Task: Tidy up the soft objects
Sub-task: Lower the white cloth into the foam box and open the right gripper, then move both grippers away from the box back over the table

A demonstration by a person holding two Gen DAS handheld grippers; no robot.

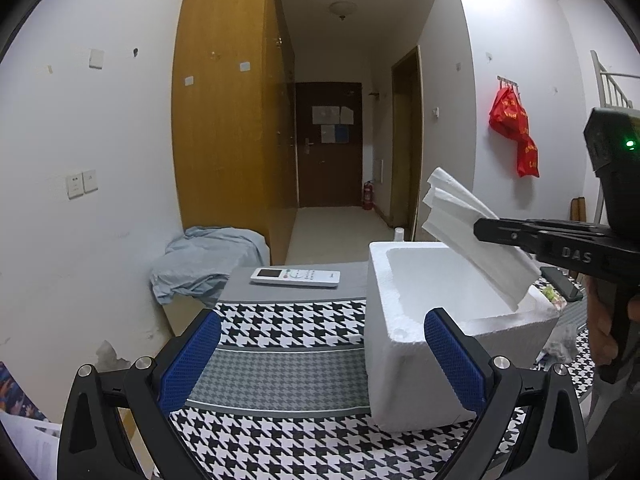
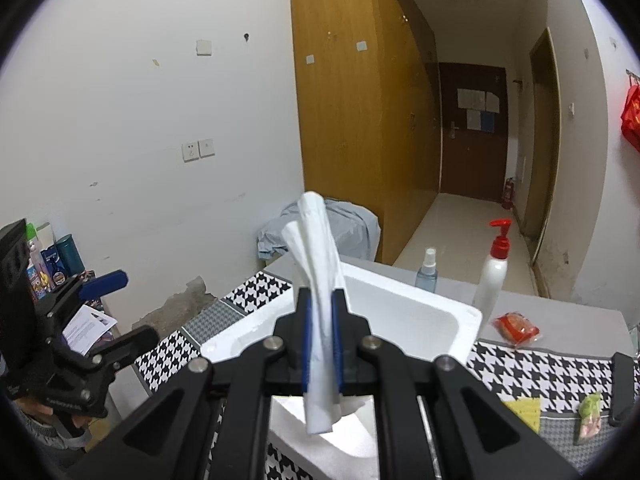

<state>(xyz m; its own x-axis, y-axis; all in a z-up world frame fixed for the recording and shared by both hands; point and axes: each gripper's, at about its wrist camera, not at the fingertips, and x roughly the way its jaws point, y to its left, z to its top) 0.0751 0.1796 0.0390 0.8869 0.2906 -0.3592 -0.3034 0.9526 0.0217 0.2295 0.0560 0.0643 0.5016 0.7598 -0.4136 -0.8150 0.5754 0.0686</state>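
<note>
My right gripper (image 2: 320,300) is shut on a folded white tissue (image 2: 316,280) and holds it above the open white foam box (image 2: 452,336). In the left wrist view the tissue (image 1: 472,228) hangs tilted over the box (image 1: 400,344), pinched by the right gripper (image 1: 480,230) coming in from the right. My left gripper (image 1: 324,344) is open and empty, low over the houndstooth tablecloth (image 1: 288,324), its right pad beside the box's near corner. It also shows at the left of the right wrist view (image 2: 124,304).
A white remote (image 1: 295,277) lies behind the left gripper. A spray bottle (image 2: 427,270), a red-pump lotion bottle (image 2: 493,272), a red packet (image 2: 516,329), a yellow sponge (image 2: 524,414) and a green packet (image 2: 590,416) sit right of the box. A blue cloth (image 1: 208,264) lies off the table's far-left end.
</note>
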